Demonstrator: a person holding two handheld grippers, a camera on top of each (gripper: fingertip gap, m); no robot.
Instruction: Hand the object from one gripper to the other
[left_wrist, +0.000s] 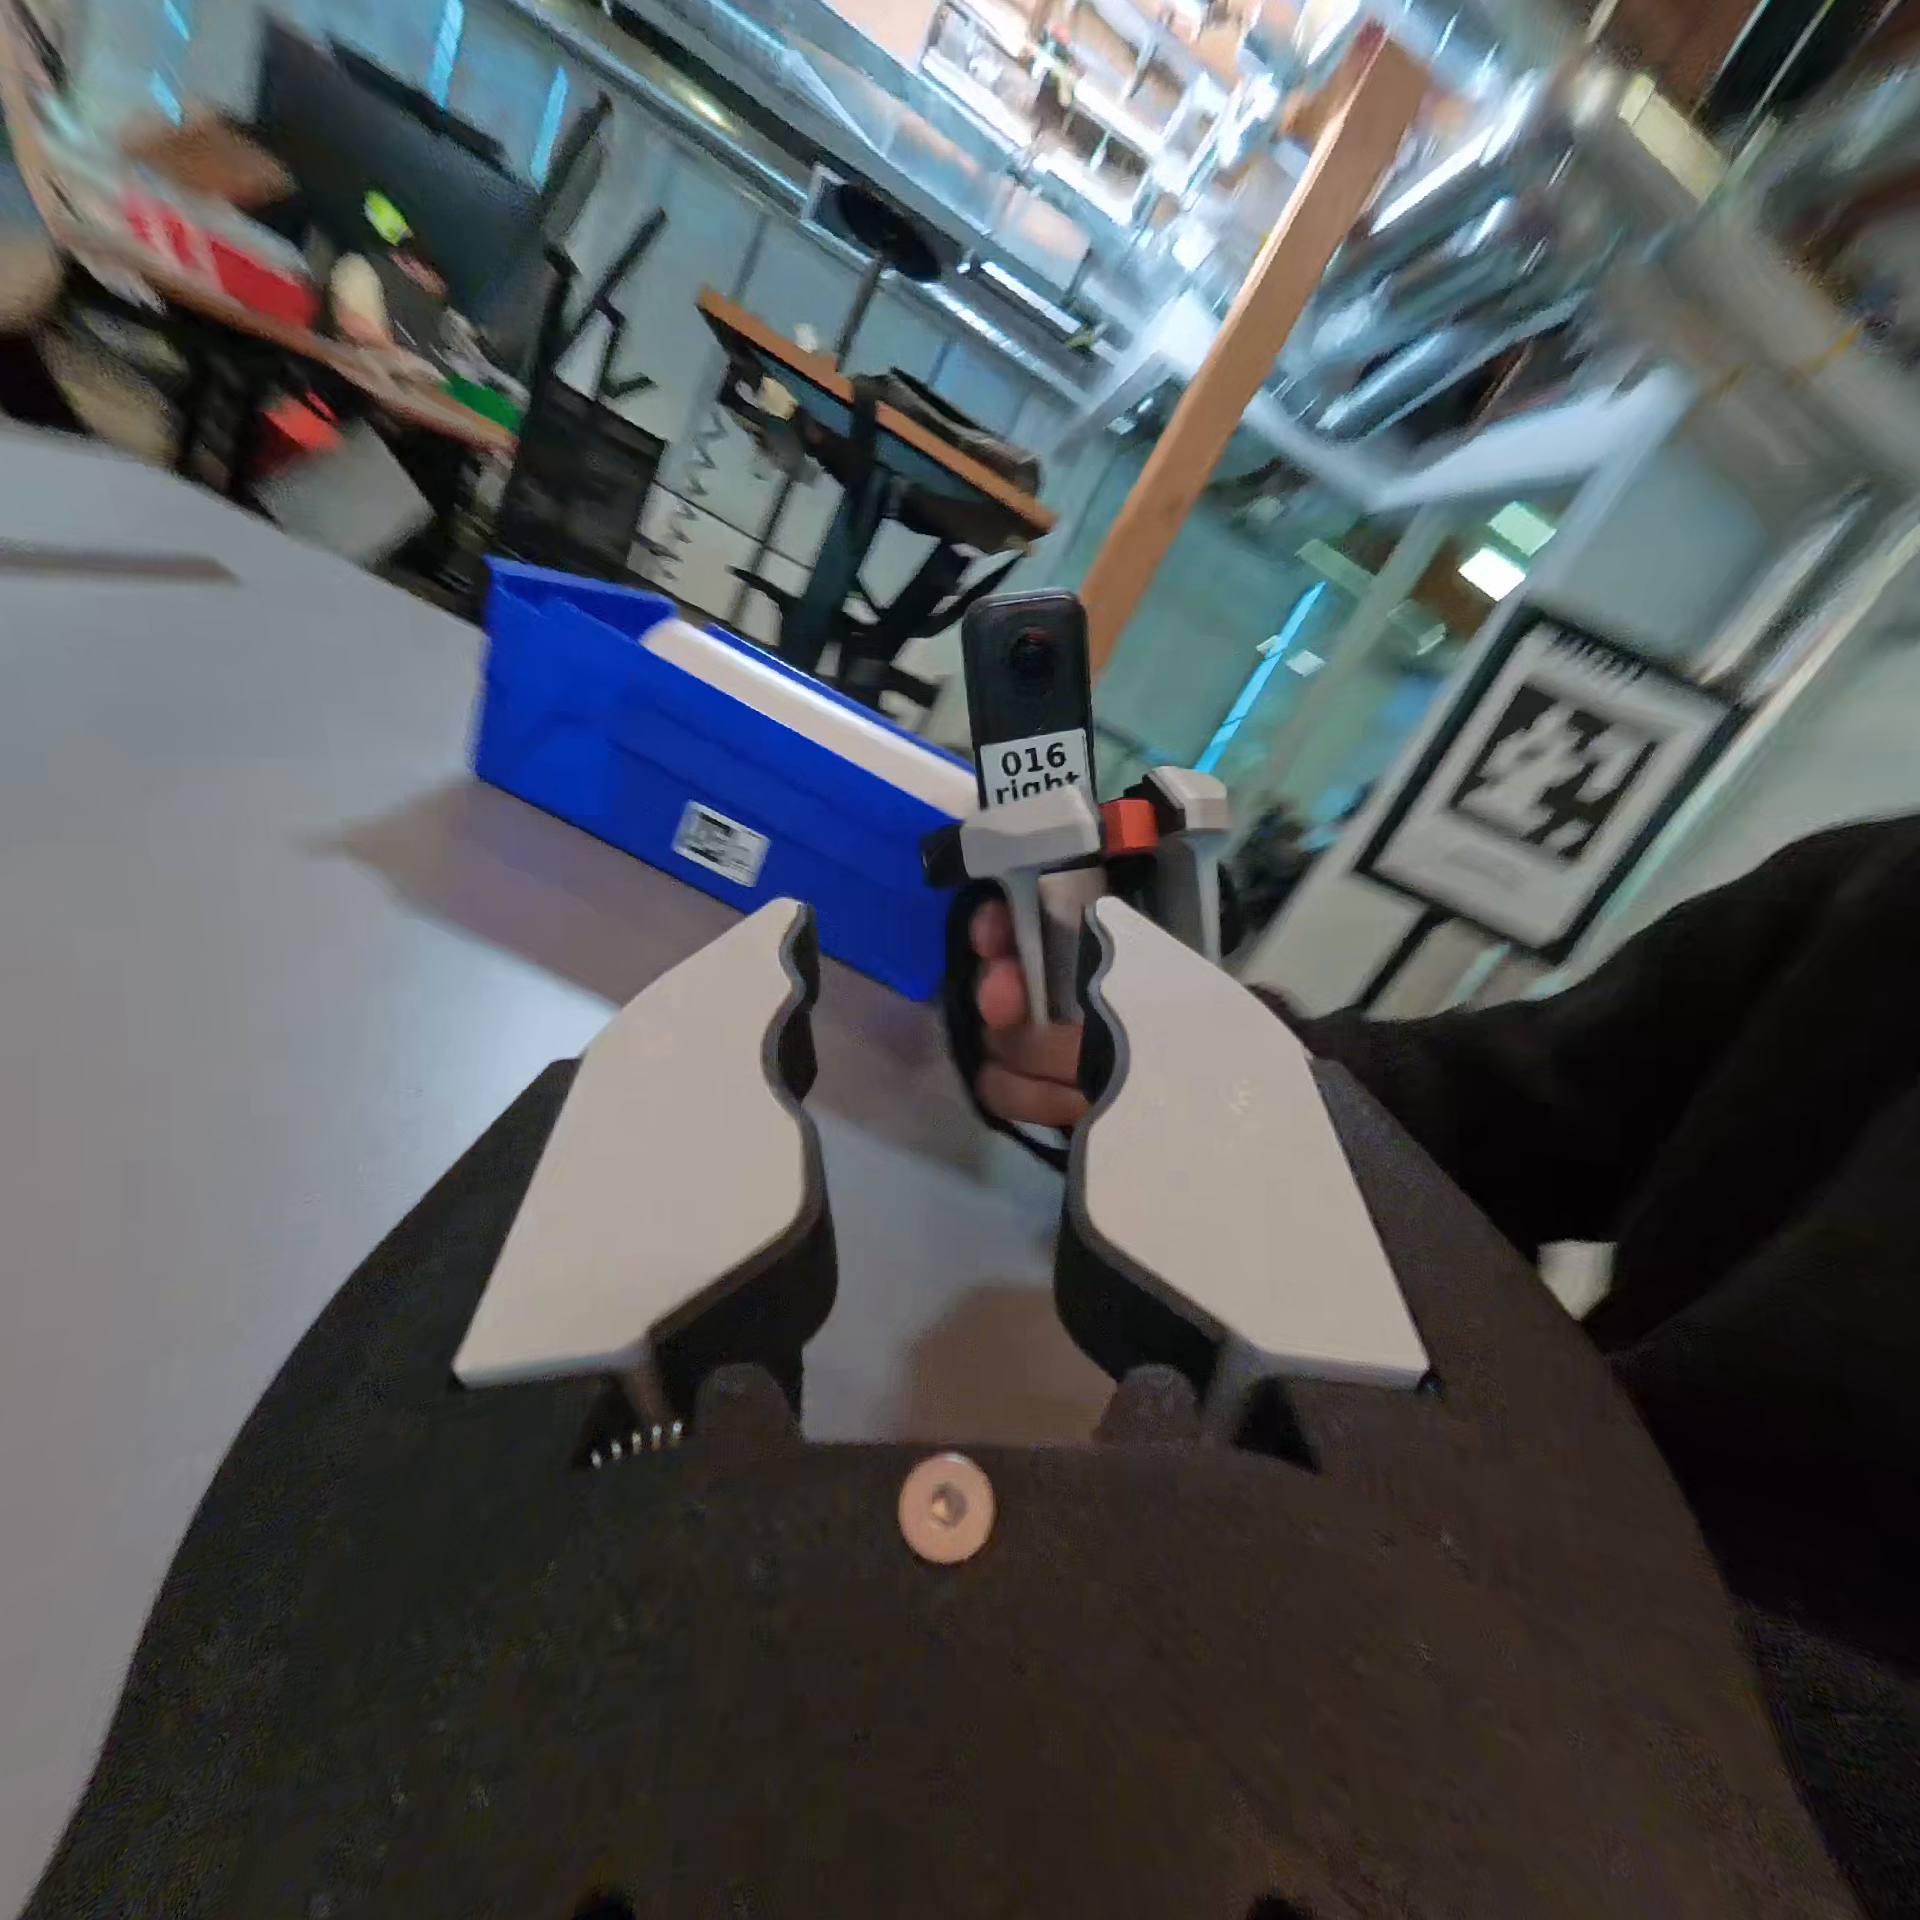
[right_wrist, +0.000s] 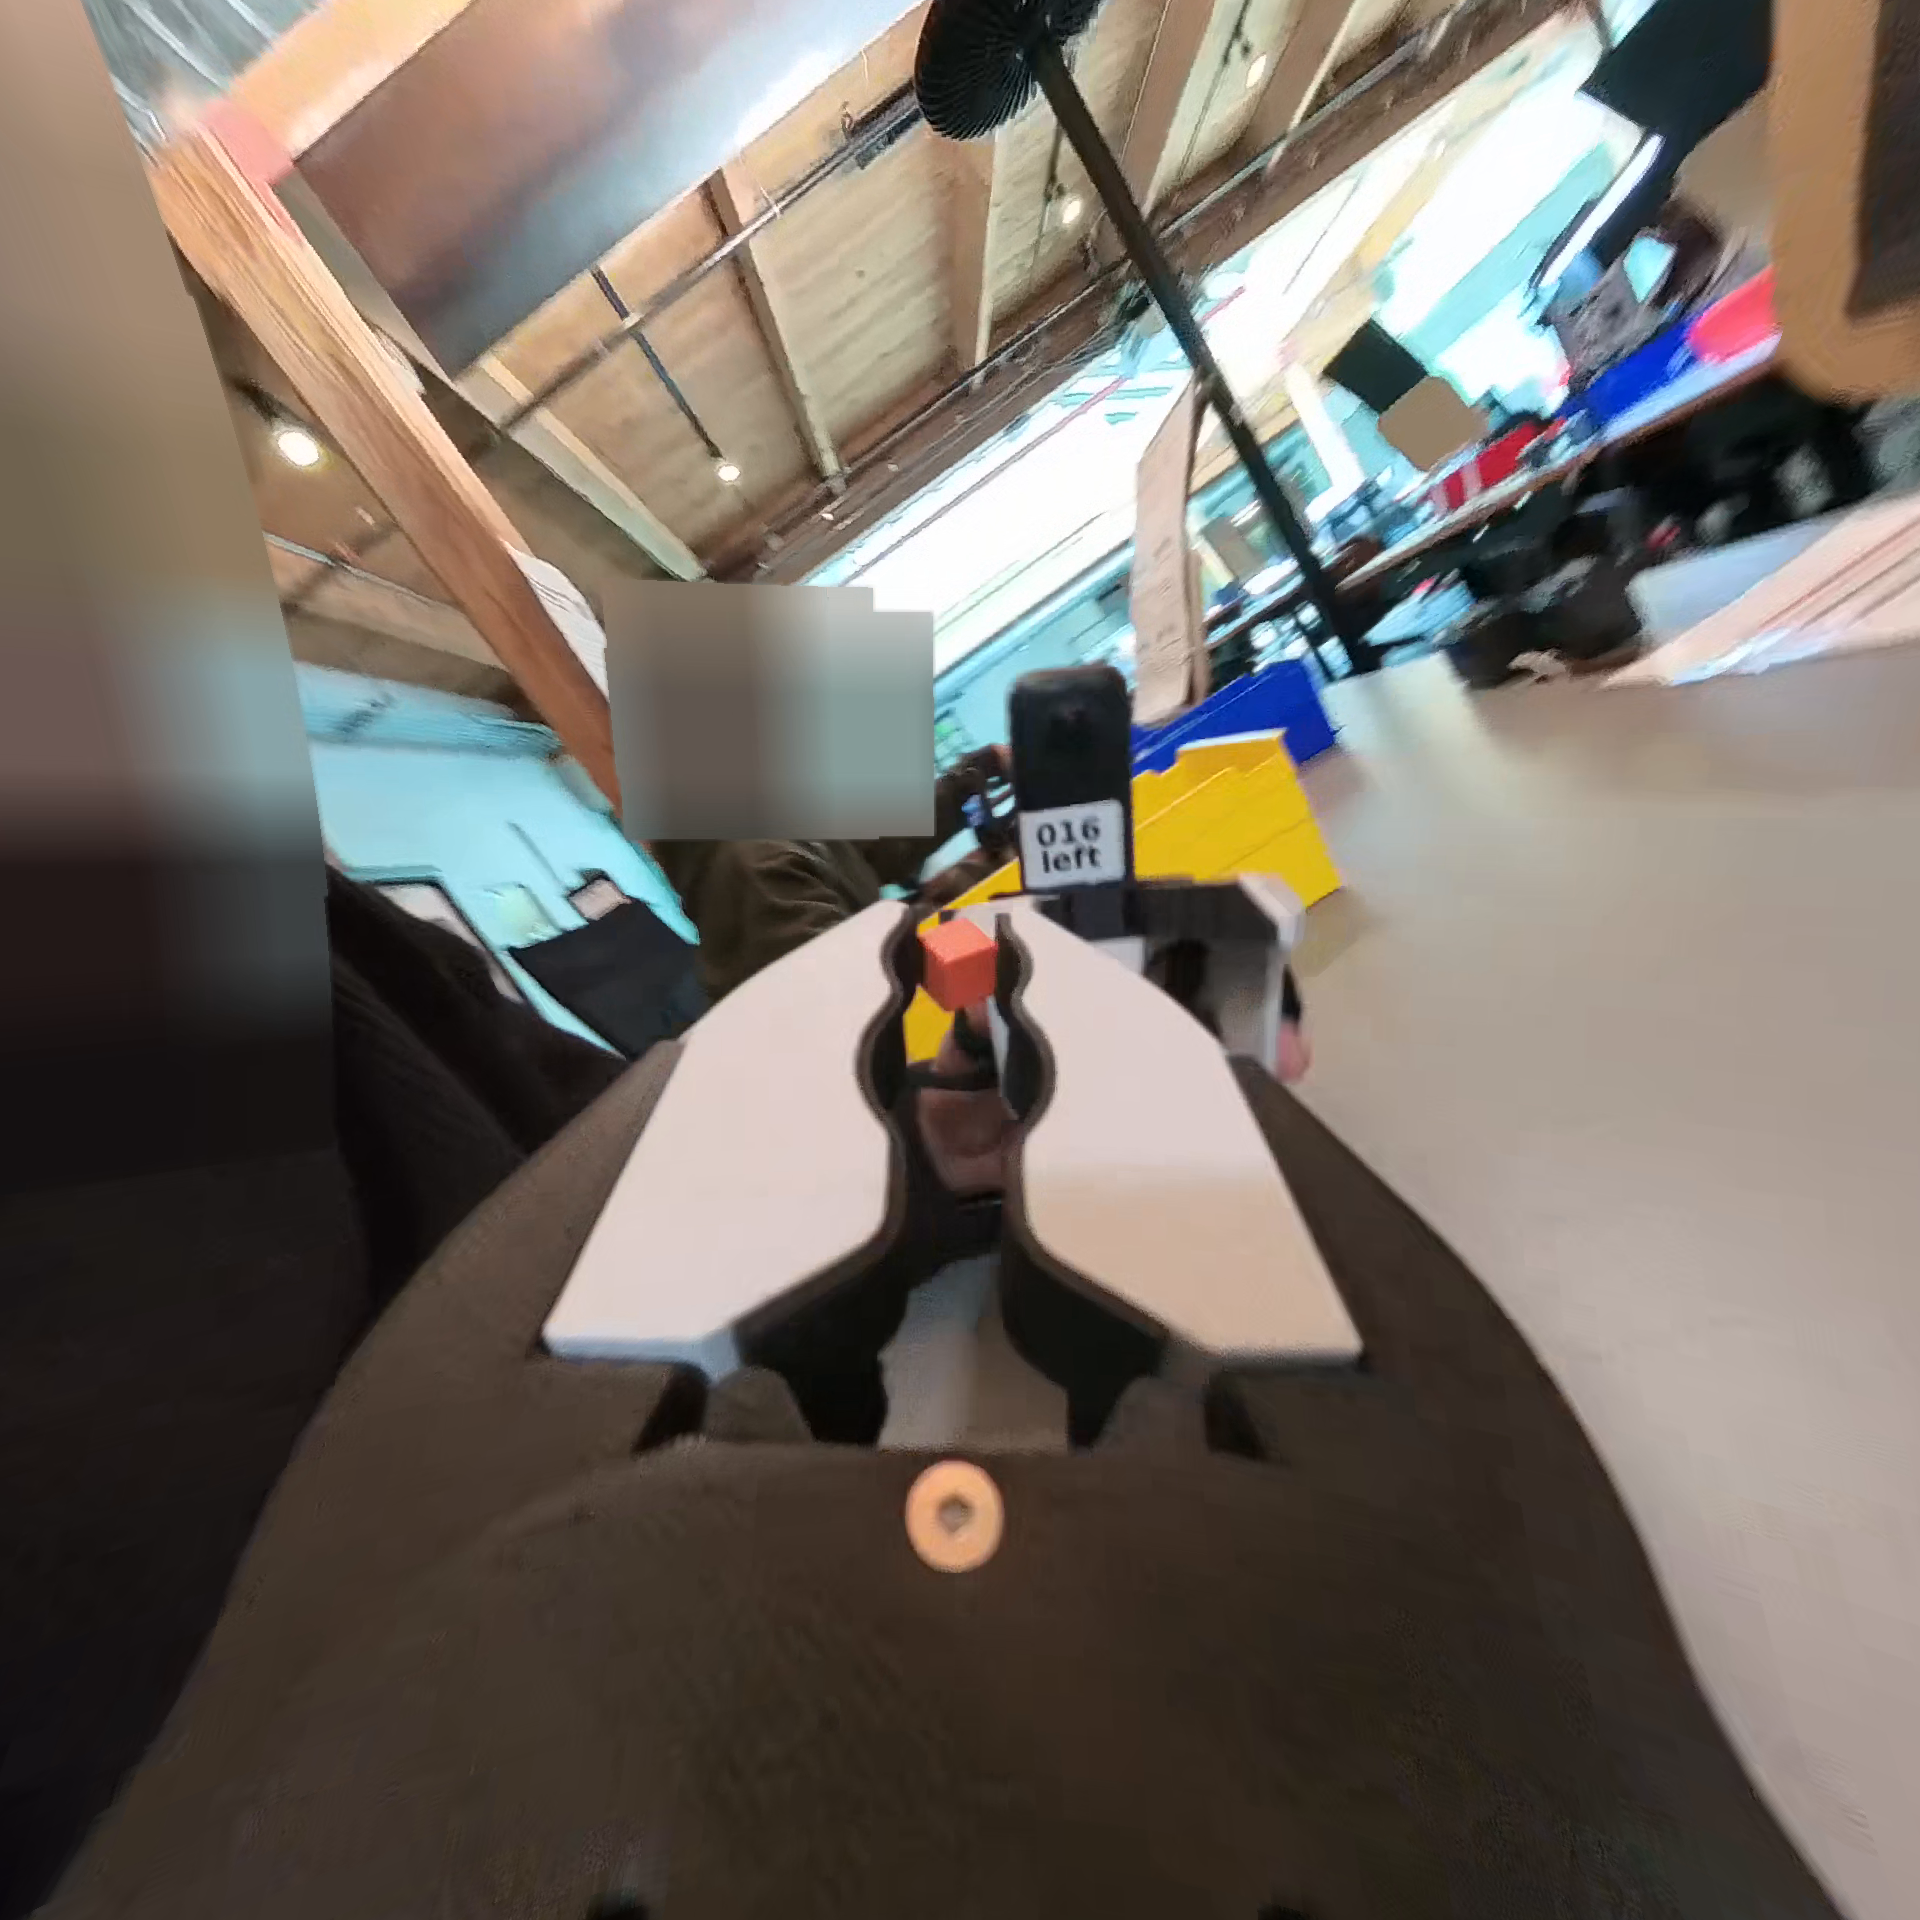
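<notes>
A small orange cube (right_wrist: 956, 966) sits between the tips of my right gripper (right_wrist: 954, 930), which is shut on it and holds it in the air above the table. In the left wrist view the same cube (left_wrist: 1127, 826) shows clamped between the far gripper's grey fingers (left_wrist: 1029, 847), just beyond and to the right of my own tips. My left gripper (left_wrist: 951, 920) is open and empty, jaws wide apart, facing the right gripper. Its black camera (right_wrist: 1070, 748) shows right behind the cube in the right wrist view.
A blue bin (left_wrist: 675, 769) holding a white object stands on the grey table (left_wrist: 208, 831) behind the grippers. A yellow bin (right_wrist: 1236, 831) and a blue bin (right_wrist: 1247, 707) lie beyond the left gripper. A person's dark sleeve (left_wrist: 1662, 1039) is at the right.
</notes>
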